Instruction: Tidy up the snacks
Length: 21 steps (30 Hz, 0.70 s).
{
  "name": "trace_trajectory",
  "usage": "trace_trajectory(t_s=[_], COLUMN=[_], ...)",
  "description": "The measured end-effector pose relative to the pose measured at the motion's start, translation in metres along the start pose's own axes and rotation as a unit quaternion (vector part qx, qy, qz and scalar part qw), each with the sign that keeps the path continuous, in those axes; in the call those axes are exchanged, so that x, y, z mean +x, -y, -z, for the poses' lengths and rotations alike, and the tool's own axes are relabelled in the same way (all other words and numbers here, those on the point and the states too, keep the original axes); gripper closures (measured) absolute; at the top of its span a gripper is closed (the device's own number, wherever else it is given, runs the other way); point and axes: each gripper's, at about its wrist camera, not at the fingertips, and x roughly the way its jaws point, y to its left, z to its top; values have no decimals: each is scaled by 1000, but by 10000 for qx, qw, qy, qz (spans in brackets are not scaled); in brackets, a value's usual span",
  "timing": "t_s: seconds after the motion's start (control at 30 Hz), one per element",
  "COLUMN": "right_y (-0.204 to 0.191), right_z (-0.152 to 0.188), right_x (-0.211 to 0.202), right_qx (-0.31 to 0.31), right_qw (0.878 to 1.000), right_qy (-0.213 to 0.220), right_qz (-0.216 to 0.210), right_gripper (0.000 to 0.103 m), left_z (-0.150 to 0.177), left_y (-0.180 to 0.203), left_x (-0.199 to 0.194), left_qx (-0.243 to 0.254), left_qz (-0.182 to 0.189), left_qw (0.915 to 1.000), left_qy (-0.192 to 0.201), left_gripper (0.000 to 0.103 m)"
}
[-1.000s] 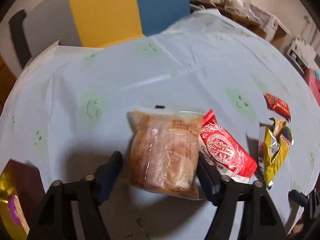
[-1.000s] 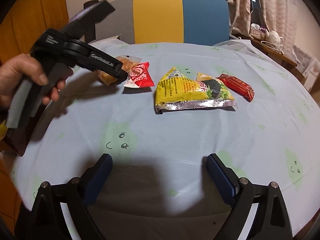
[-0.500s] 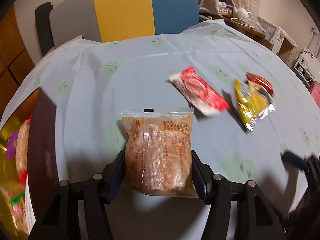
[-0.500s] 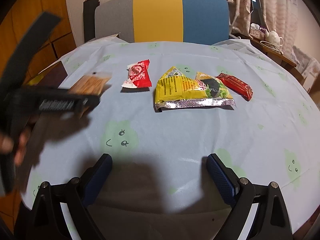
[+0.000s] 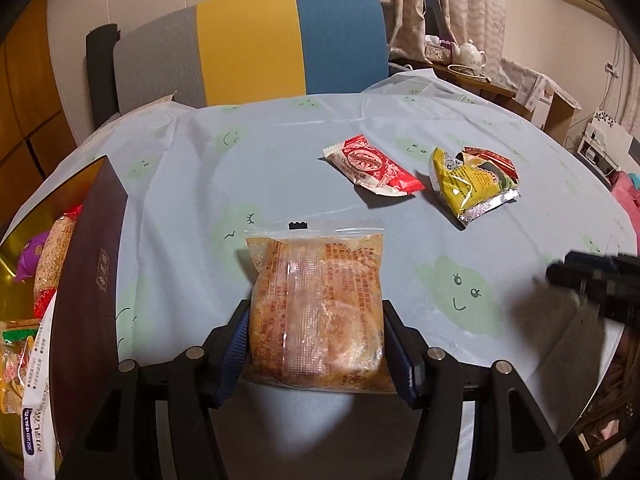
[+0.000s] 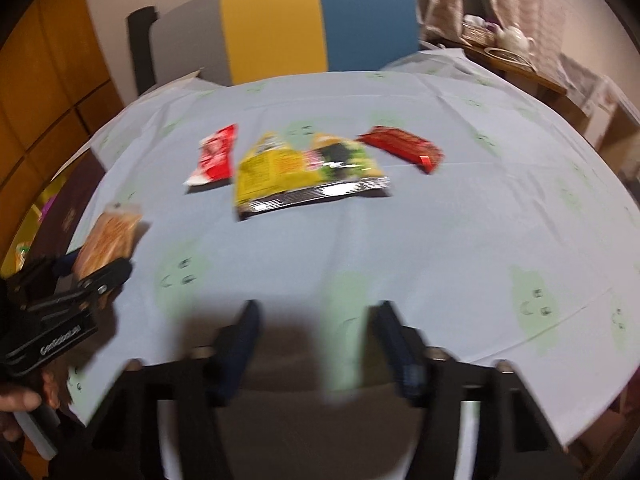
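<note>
L gripper was pinching the clear pastry bag by its lower half, pads pressed on both side edges, bag standing up off the surface w/ its sealed top strip free above. Bag looked light, soft and crinkly; the film bulged between the pads, so probably slippery and the cake inside likely crumbly. Judged best hold: across the padded middle as it was, firm but not crushing; the thin top seal would prob. slide or tear.

R gripper held nothing. Its jaws had just been closing, w/ a plain gap left and only bare surface between them; view blurred.

Just left of the held bag stood a dark box, w/ several packets already inside it, e.g. a grainy bar. Box looked like the drop spot, so the bag was near its goal but not yet in.

Further out on the surface, well apart from the box: red-white wrapper, flat and light, easiest taken across its short width. Beside it the yellow foil pack, puffy and slick, prob. air-filled, so grab near a crimped end. Behind that a red bar, touching or just overlapping the yellow pack's far corner; small, stiffer, pinch across the middle.
</note>
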Motion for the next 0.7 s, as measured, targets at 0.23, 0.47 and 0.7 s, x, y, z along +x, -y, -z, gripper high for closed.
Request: trace_trajectory(t_s=[0.23,0.47,0.7], right_y=[47,54,46], right_z=[-52,-130,-162], right_x=[8,57,110], right_qx=[225,-733,-1515], right_qw=[9997,9966,9834], right_qy=[59,-288,-974], right_qz=[97,223,198], right_gripper=[66,62,52], left_z=[5,8,10], left_y=[1,-1,1], left_x=[-1,-3,-3], left_qx=[15,-41,-34], left_qz=[-18,-13,-39], left_qw=[9999,9998,9997], left_qy=[158,200,223], left_gripper=[41,41,41])
